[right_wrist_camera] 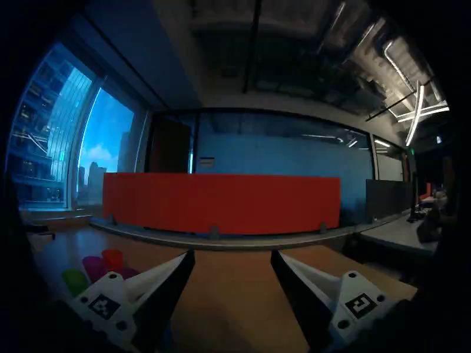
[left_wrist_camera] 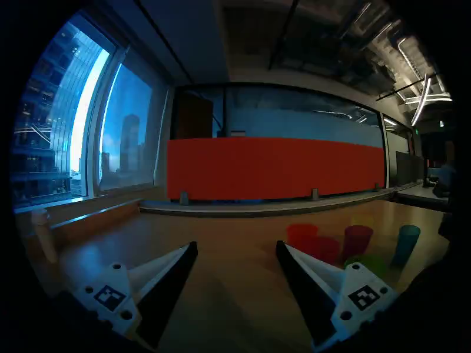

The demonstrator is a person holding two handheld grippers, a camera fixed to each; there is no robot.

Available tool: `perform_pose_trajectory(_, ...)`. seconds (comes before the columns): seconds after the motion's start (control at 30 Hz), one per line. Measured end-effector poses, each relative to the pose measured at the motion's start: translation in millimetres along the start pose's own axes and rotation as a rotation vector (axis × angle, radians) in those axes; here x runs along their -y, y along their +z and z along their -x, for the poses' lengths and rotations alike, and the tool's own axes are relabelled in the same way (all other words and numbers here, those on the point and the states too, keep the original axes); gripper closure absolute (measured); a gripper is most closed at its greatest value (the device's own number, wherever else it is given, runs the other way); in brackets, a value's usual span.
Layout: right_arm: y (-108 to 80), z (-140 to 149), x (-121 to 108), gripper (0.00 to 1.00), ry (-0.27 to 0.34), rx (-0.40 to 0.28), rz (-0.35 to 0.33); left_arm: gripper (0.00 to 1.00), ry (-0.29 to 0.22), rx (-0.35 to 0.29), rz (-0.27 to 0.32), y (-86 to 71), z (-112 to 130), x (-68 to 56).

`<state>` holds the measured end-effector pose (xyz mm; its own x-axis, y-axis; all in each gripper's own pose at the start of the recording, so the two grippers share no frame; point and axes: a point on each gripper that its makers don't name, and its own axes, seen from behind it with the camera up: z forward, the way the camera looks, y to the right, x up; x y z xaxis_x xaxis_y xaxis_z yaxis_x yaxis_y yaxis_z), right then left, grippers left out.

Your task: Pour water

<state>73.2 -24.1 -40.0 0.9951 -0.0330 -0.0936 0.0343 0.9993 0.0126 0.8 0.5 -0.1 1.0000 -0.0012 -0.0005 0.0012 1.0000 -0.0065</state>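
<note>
tabletop of light wood (left_wrist_camera: 235,226) takes the lower half of both views, with tall windows (left_wrist_camera: 70,135) at the left of the frame and a long red partition (left_wrist_camera: 271,167) standing across the middle, along the table's far edge. the left gripper (left_wrist_camera: 235,246) sits at the bottom of the left gripper view, jaws spread wide with bare wood between them. the right gripper (right_wrist_camera: 231,254) sits the same way at the bottom of the right gripper view, jaws apart and empty. the cups stand on the table at lower right of the left gripper view, just beyond the finger on that side: a red cup (left_wrist_camera: 301,234), a purple cup (left_wrist_camera: 357,238), a teal cup (left_wrist_camera: 407,242) farthest right, and a green cup (left_wrist_camera: 366,263) partly hidden behind the finger (whether any holds water i cannot tell). in the right gripper view the green, purple and red cups huddle at lower left.
</note>
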Motion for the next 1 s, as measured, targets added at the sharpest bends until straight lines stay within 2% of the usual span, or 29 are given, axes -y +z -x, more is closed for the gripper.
perform_pose_trajectory(0.17,3.1,11,8,0.0,-0.013,0.002,-0.016,0.01,0.0,0.0,0.0,0.2,0,-0.2)
perform_pose_trajectory(0.47,10.6,35,14,0.0,0.003,0.012,-0.034,0.01,0.0,0.0,0.0,0.2,0,0.1)
perform_pose_trajectory(0.77,14.6,58,-6,0.0,0.032,0.036,-0.001,0.01,0.0,0.0,0.0,0.1,0,-0.3)
perform_pose_trajectory(1.0,17.7,65,-12,0.0,0.035,0.047,0.005,0.01,0.0,0.0,0.0,0.2,0,-0.3)
